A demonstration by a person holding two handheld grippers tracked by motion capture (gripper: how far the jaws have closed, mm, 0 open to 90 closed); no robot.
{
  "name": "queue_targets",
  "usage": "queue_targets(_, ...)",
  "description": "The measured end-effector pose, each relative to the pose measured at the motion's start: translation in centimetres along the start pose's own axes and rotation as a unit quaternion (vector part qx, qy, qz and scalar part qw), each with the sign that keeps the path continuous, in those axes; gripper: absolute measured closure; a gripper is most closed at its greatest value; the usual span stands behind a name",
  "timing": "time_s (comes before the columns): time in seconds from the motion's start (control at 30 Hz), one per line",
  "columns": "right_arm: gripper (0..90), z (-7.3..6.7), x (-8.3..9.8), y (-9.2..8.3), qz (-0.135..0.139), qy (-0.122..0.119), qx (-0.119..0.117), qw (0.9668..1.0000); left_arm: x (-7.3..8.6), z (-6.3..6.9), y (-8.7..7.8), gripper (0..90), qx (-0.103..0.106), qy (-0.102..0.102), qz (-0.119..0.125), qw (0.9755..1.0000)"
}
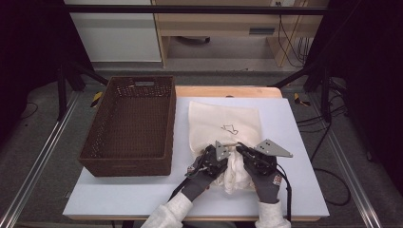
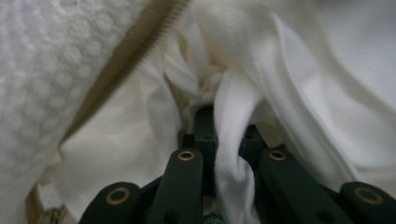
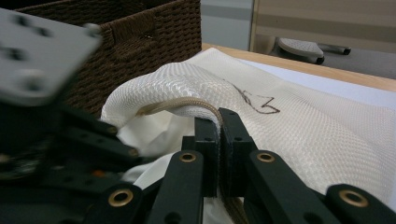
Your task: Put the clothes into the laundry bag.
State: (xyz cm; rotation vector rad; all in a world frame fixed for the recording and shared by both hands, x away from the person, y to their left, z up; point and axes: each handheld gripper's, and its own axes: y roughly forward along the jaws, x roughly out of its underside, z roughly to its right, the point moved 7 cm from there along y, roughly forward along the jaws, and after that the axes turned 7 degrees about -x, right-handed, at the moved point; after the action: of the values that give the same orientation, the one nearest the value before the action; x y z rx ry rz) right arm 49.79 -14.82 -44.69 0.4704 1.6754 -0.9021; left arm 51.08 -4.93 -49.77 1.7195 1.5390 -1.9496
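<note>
From the high view I judge the job half done: white cloth spills from the mesh bag beside the basket. Left gripper view: my left hand-held gripper pinches the cloth. Right gripper view: my right hand-held gripper clamps the bag's zipper edge.

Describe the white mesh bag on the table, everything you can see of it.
The mesh bag is a cream, honeycomb-textured zip pouch lying flat on the white table, right of the wicker basket, with a small dark line drawing on top. Its near end is open; the right gripper is shut on the tan zipper edge, lifting it. The left gripper pinches the white cloth bunched at the mouth.
</note>
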Motion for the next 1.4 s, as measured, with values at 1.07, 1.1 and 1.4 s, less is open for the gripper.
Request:
queue_targets(1.07, 87.3, 0.2, 0.1, -0.2, -0.009, -0.004, 0.011, 0.9999, 5.1, -4.3, -5.5, 75.2, -0.069, -0.006, -0.023, 0.9973)
queue_targets(1.1, 87.3, 0.2, 0.1, -0.2, -0.010, -0.004, 0.011, 0.9999, 5.2, -4.3, -5.9, 79.7, -0.072, -0.005, -0.024, 0.9971)
queue_targets(1.4, 87.4, 0.3, 0.0, -0.4, -0.010, -0.001, 0.015, 0.9998, 8.7, -3.8, -9.5, 80.5, -0.058, -0.002, -0.039, 0.9976)
